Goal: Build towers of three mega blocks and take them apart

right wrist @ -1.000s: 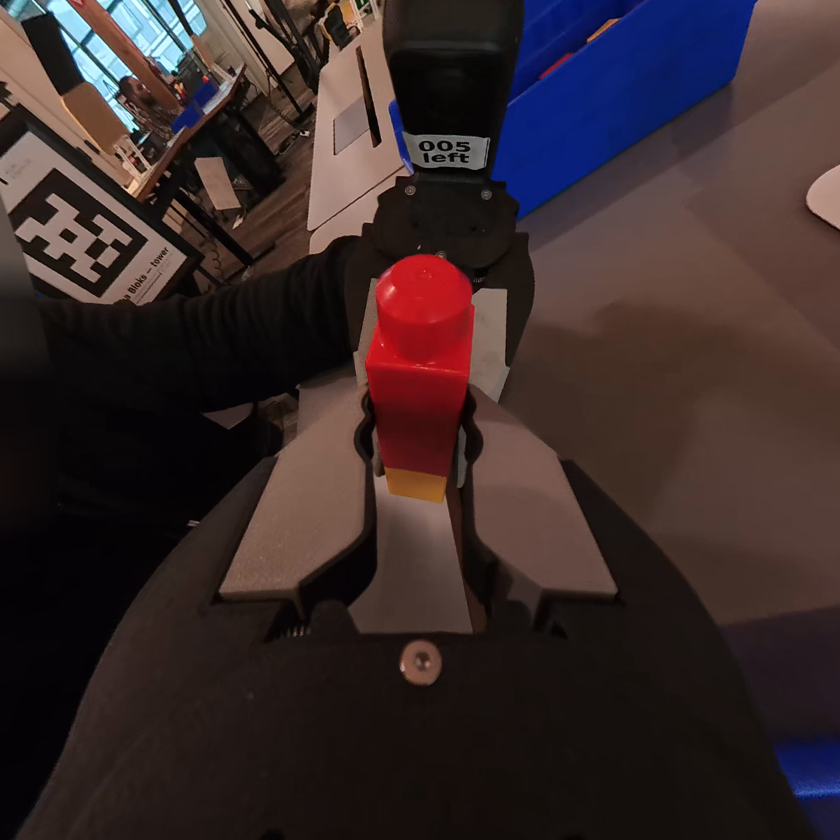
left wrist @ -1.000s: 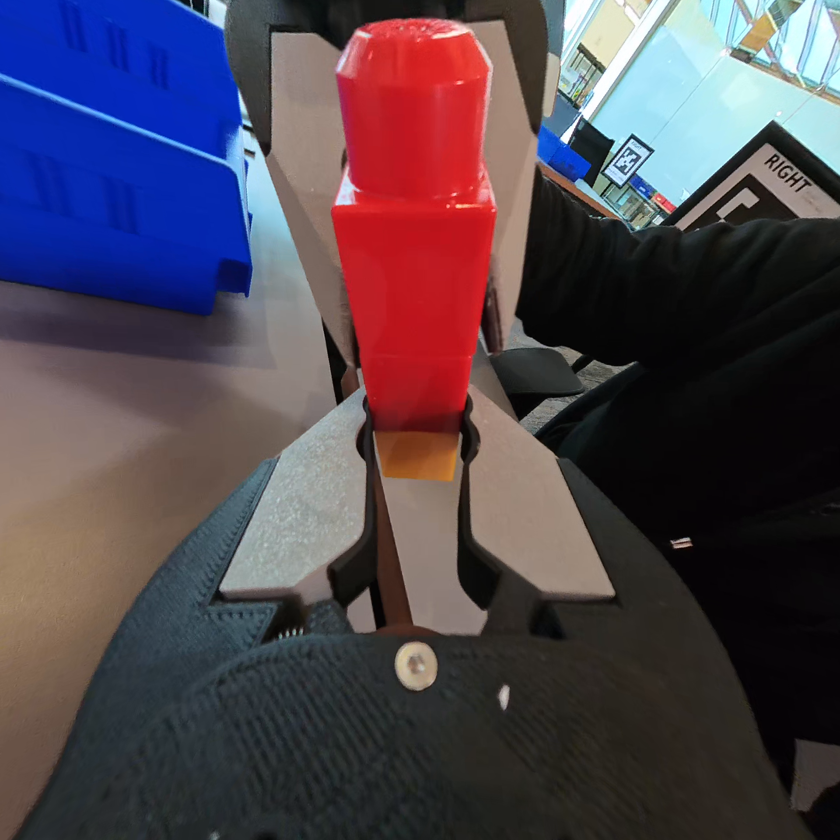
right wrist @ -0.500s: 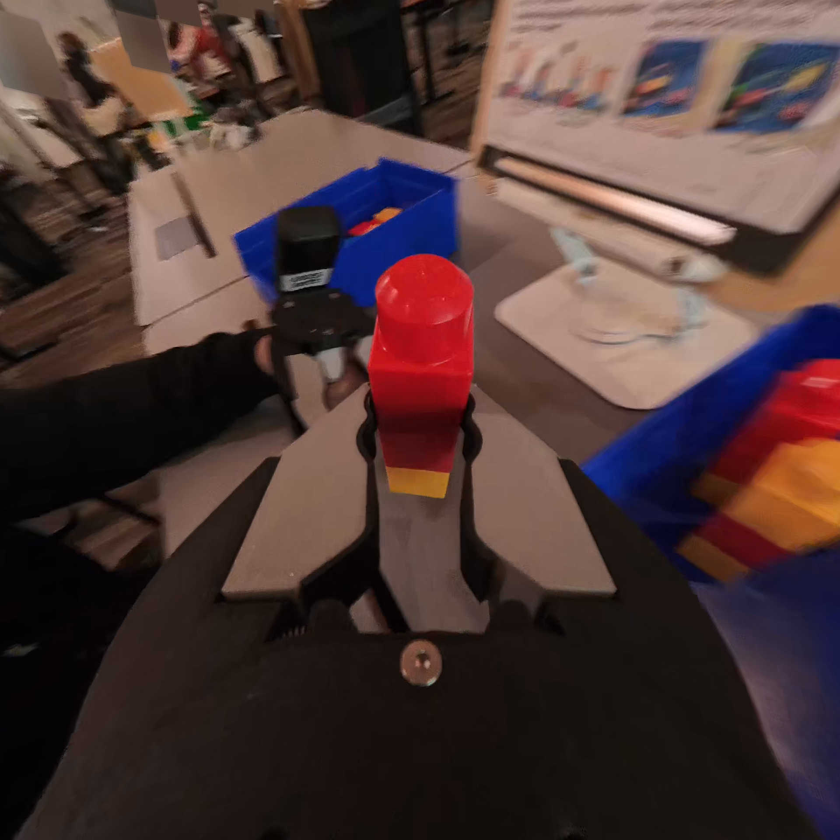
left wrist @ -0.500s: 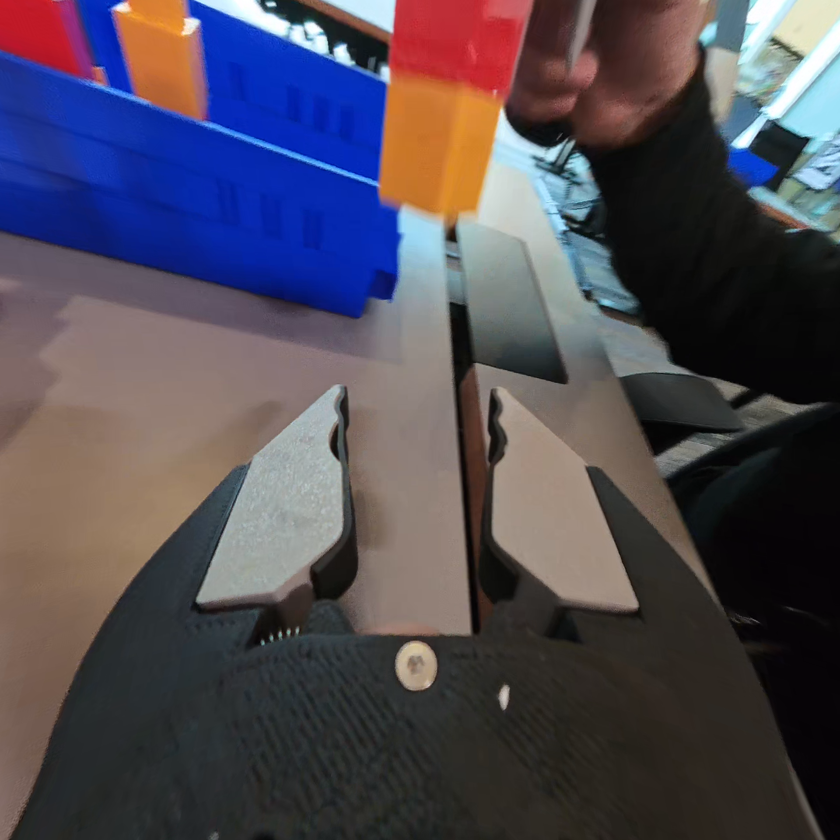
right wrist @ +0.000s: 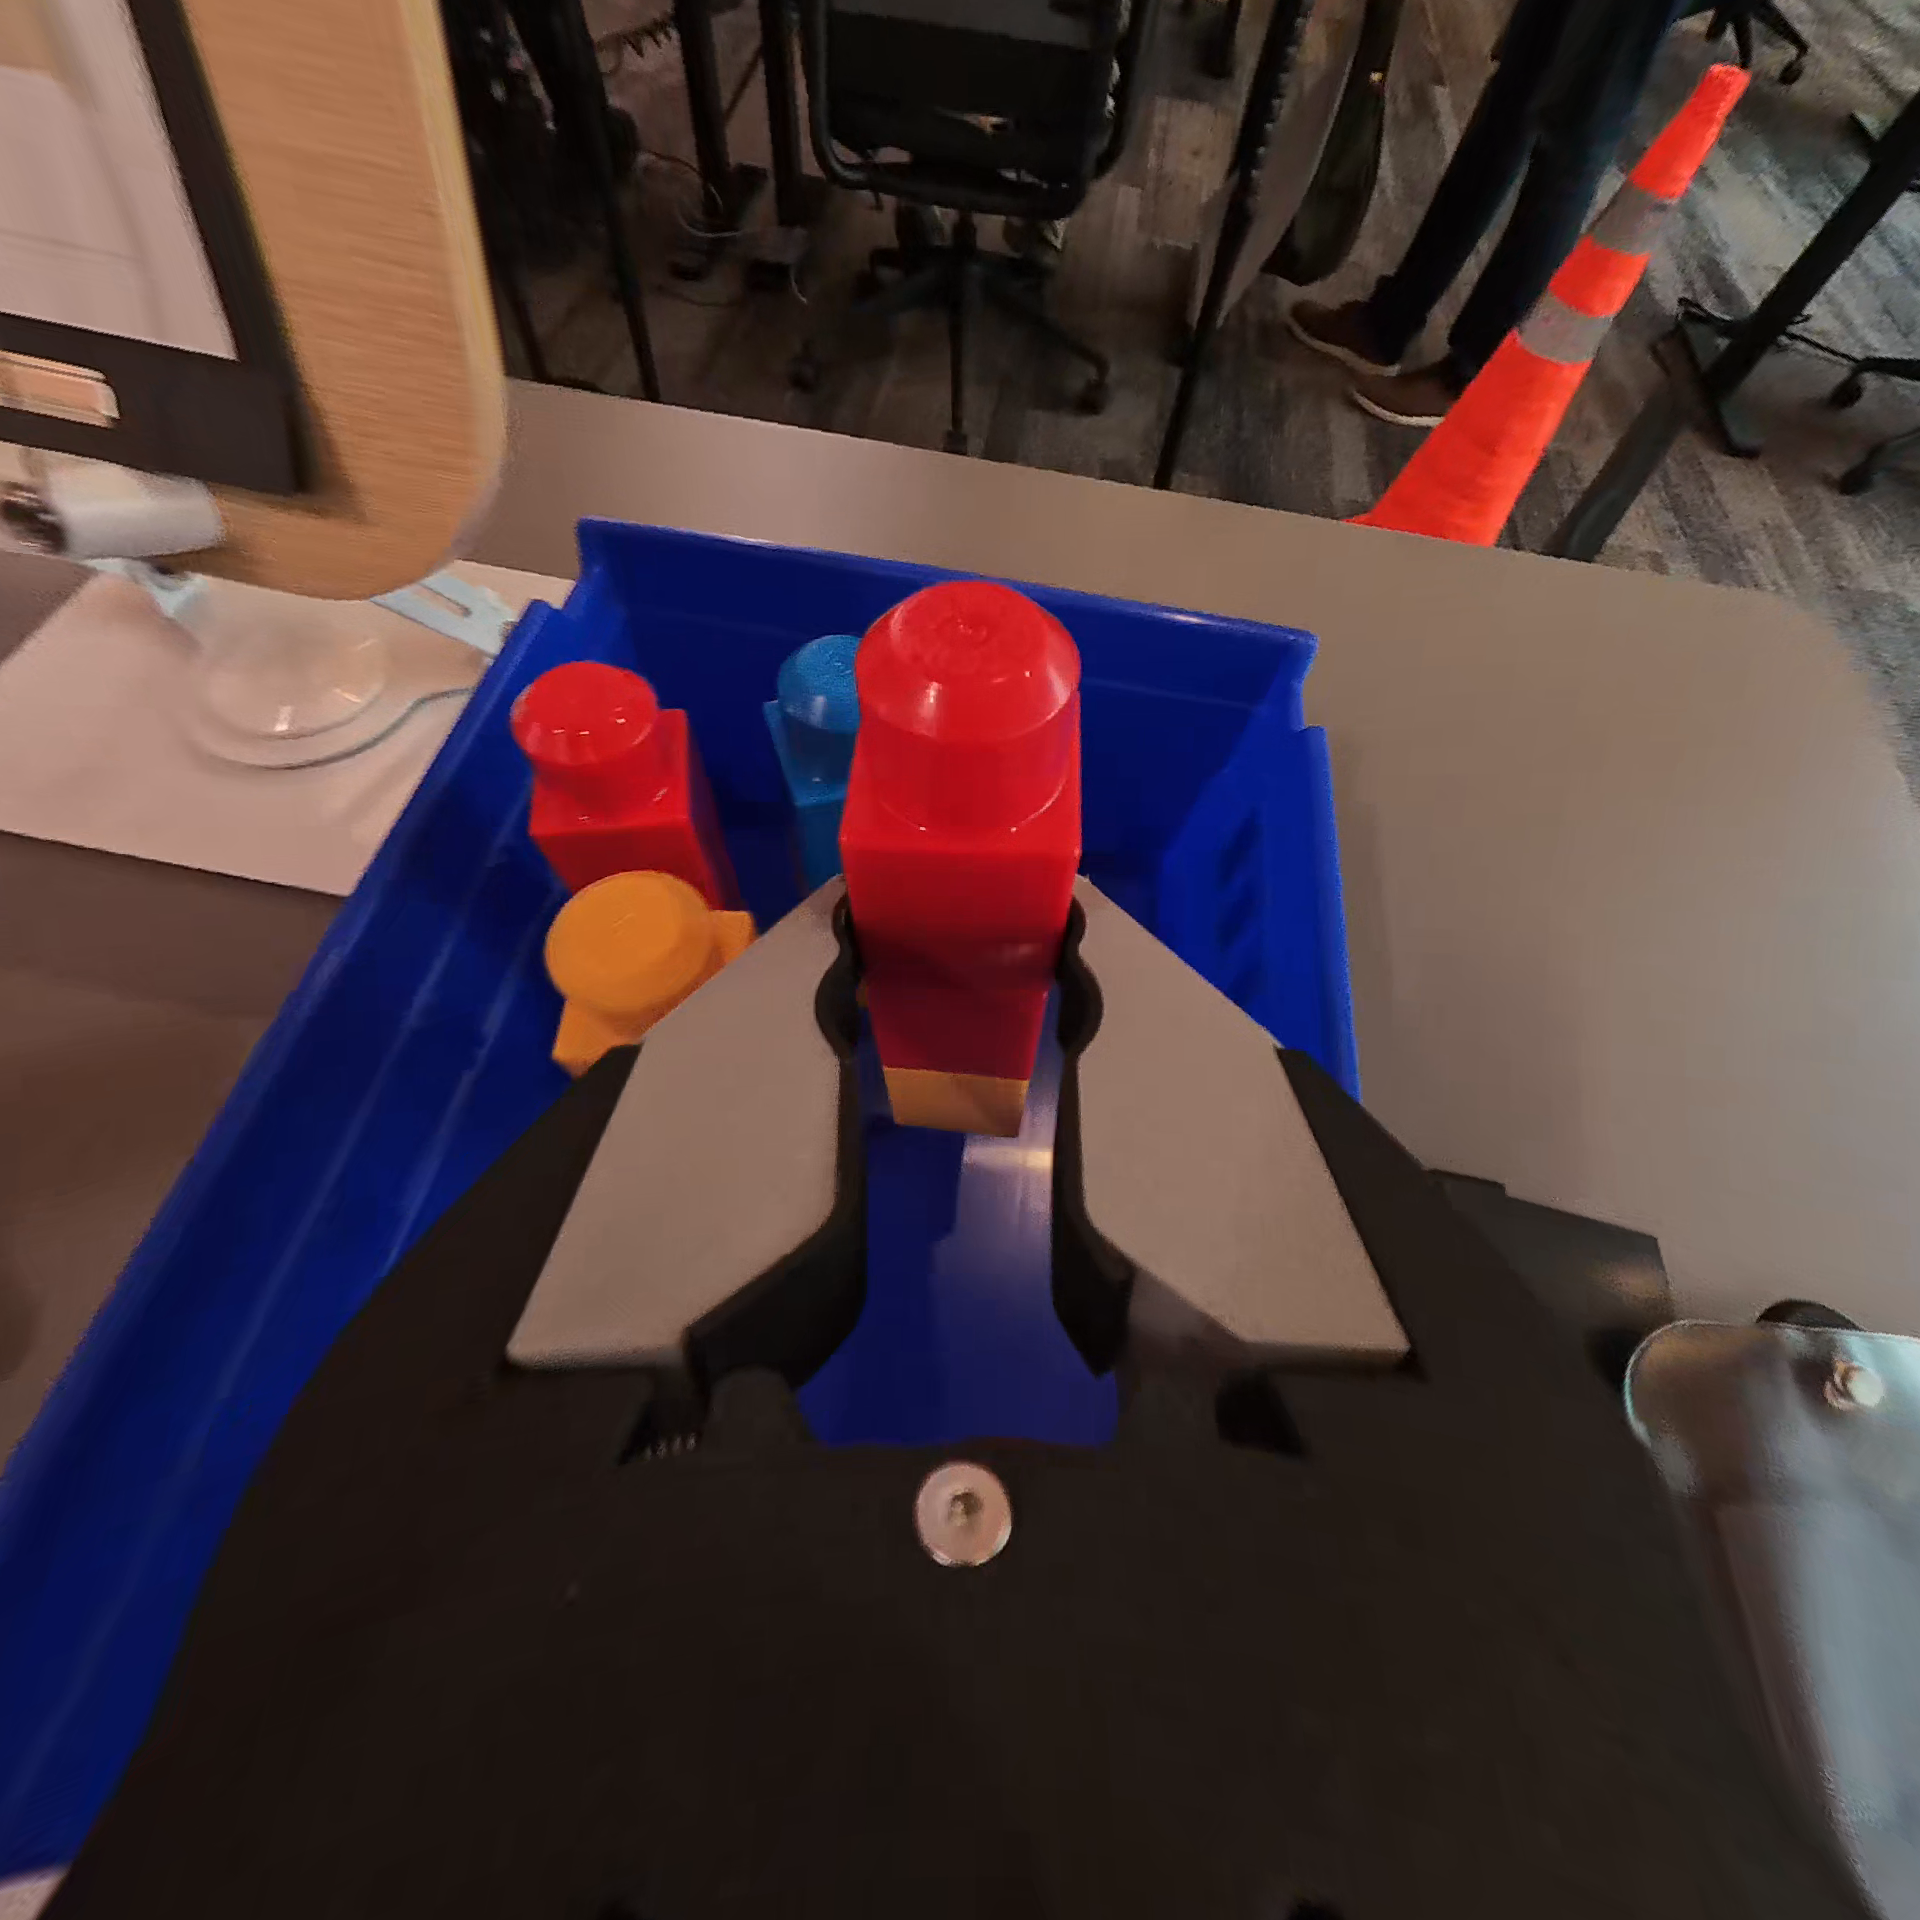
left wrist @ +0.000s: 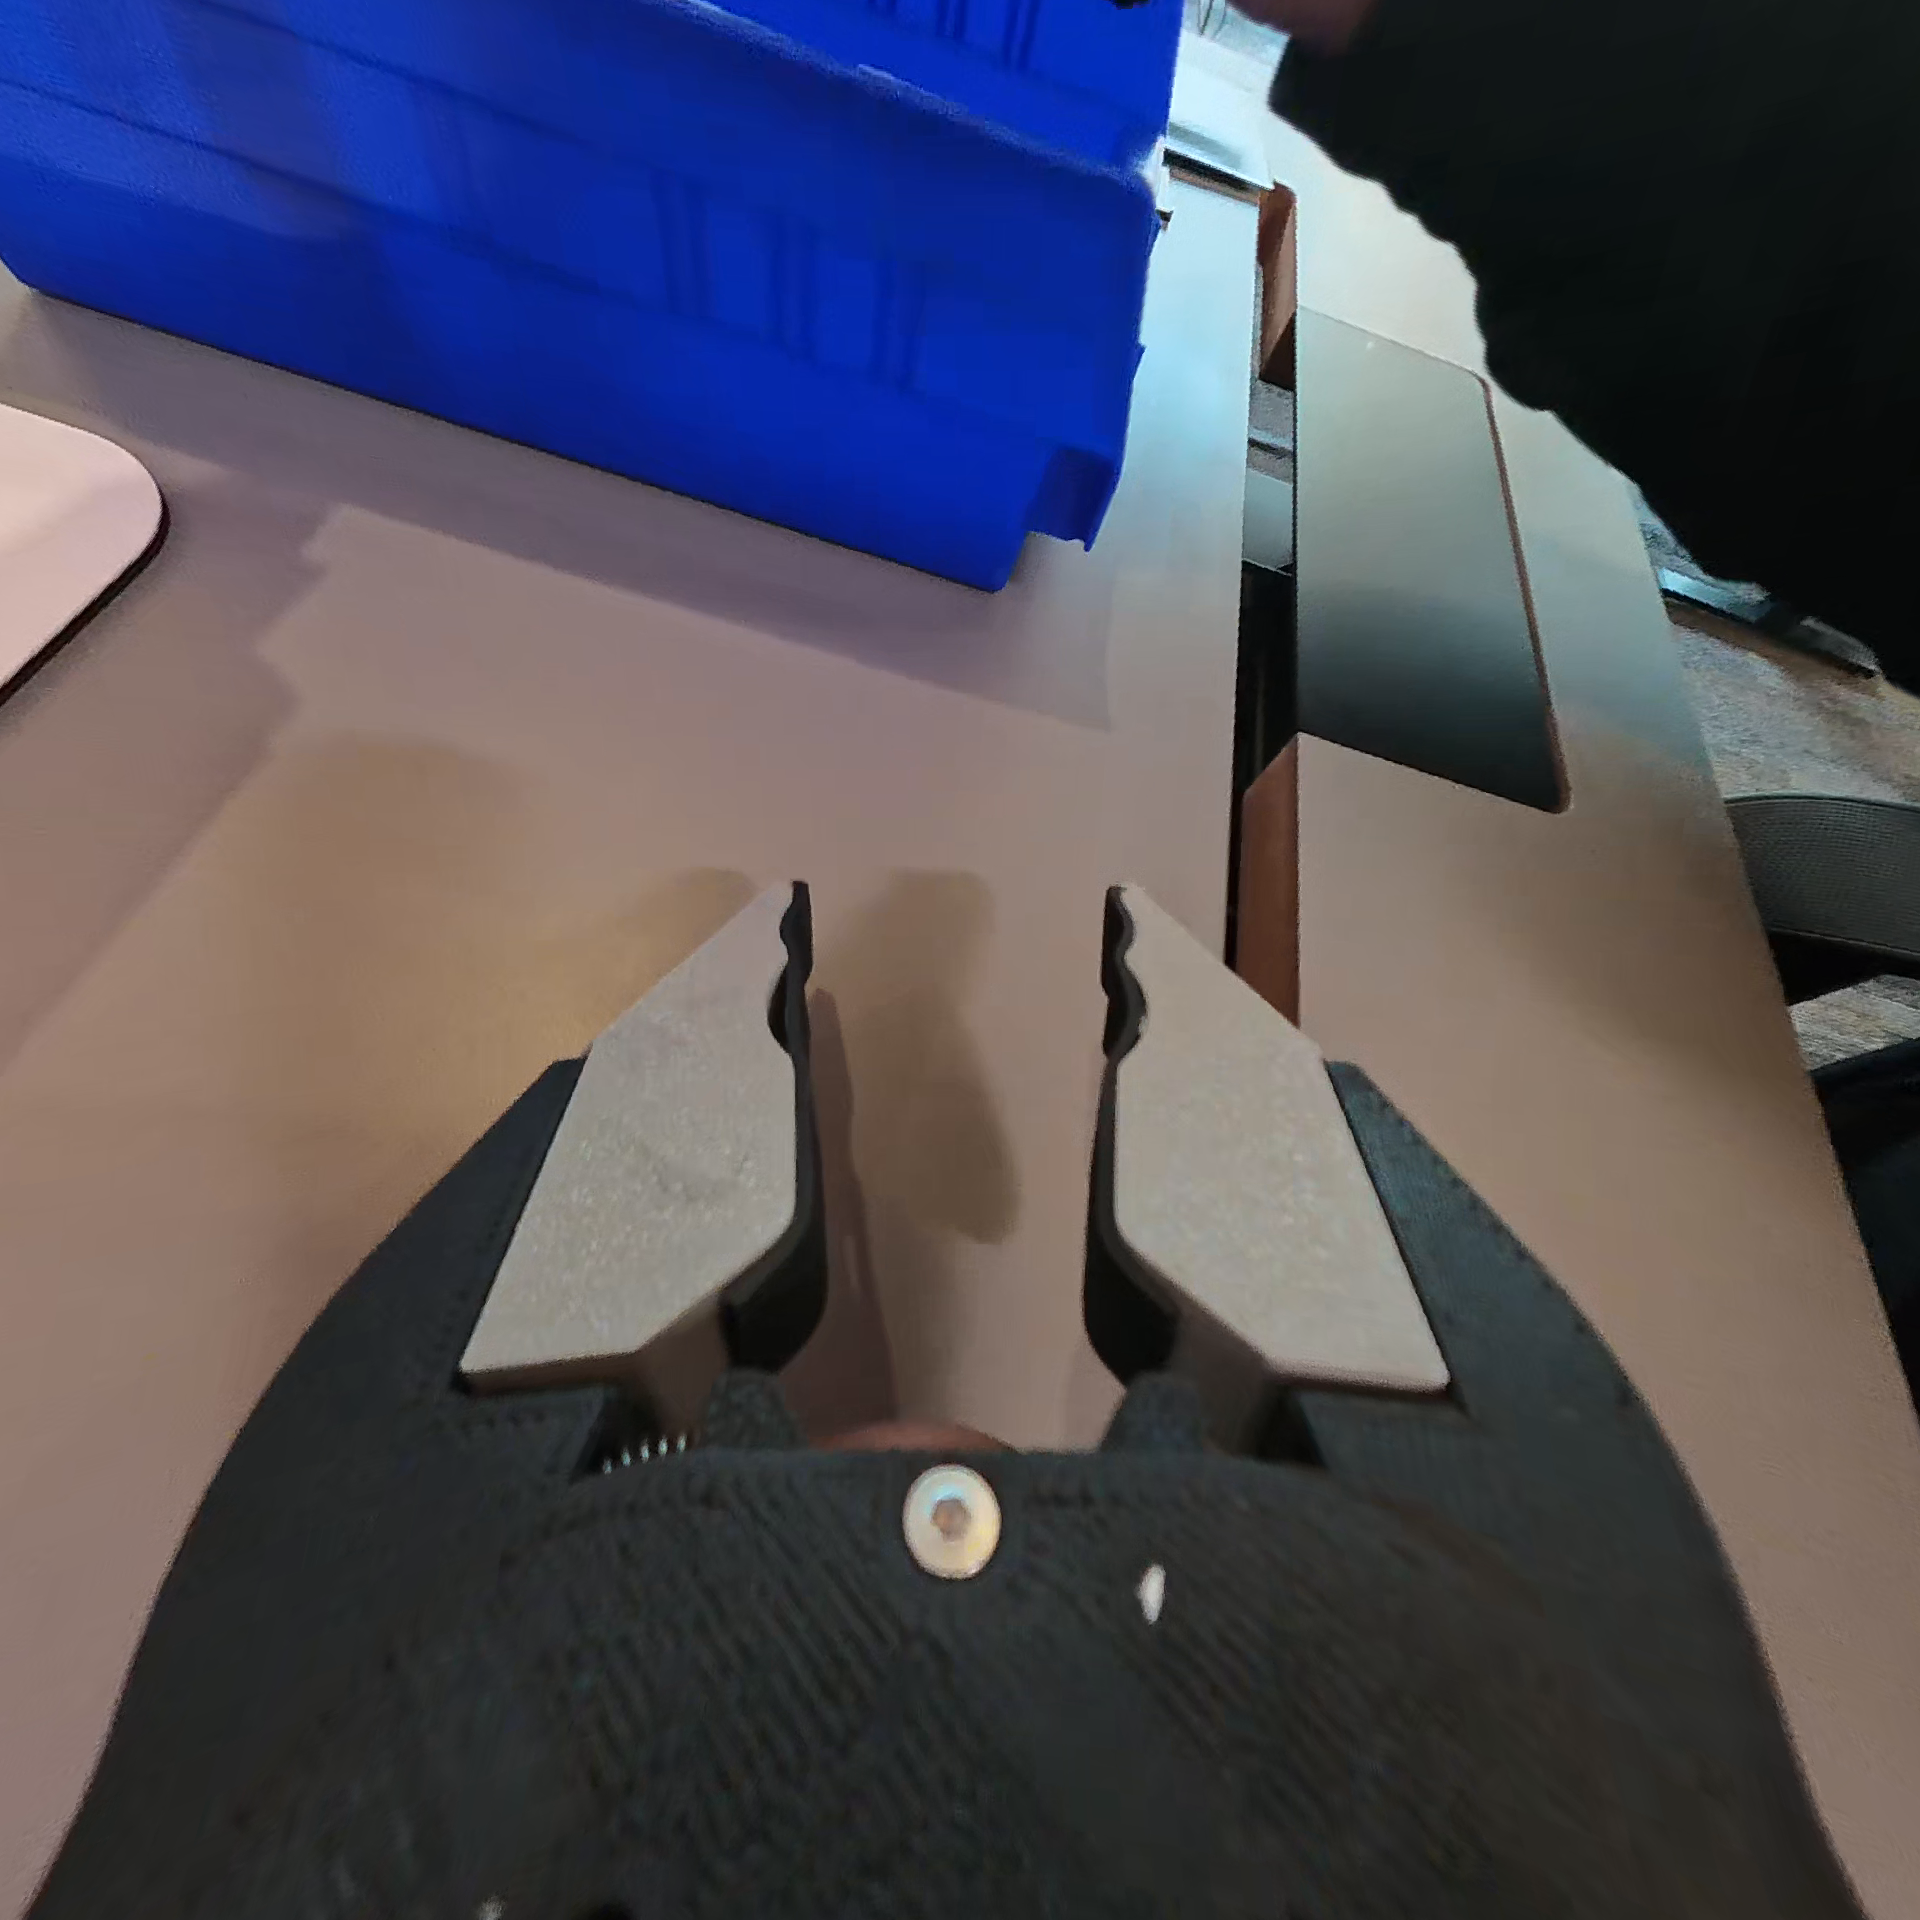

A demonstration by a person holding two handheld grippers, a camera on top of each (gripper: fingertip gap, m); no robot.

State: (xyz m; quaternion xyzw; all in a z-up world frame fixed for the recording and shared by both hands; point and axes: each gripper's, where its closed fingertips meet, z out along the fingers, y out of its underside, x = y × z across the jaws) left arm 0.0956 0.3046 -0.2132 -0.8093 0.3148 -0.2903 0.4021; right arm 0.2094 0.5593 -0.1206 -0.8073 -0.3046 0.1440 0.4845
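Since a second ago: both grippers no longer clamping one tower together. Left gripper [left wrist: 954, 904] now standing empty, jaws parted wide, hovering low over bare tabletop [left wrist: 623, 790]. Right gripper [right wrist: 956, 935] carrying the tower [right wrist: 961, 873] alone, now poised over a blue bin [right wrist: 1262, 790].

Right wrist view: fingers [right wrist: 727, 1122] pinching the tower at its middle red block, jaws narrowed tight on it. Red stud pointing up and away, orange block showing at the near, lower end, hanging just above the bin floor; contact with the floor not discernible. Standing inside the bin, left of the held tower: a red-topped stack [right wrist: 613, 779] at the far left, an orange-topped stack [right wrist: 634, 961] nearer, partly hidden behind the left finger. Blue block [right wrist: 816, 717] peeking out just behind the held tower. Orange traffic cone [right wrist: 1538, 353] standing on the floor far right.

Left wrist view: another blue bin [left wrist: 623, 270] sitting far left on the tabletop, contents not visible. Dark sleeve [left wrist: 1662, 208] filling the far right corner. Pale mat corner [left wrist: 62, 540] lying at the left edge.
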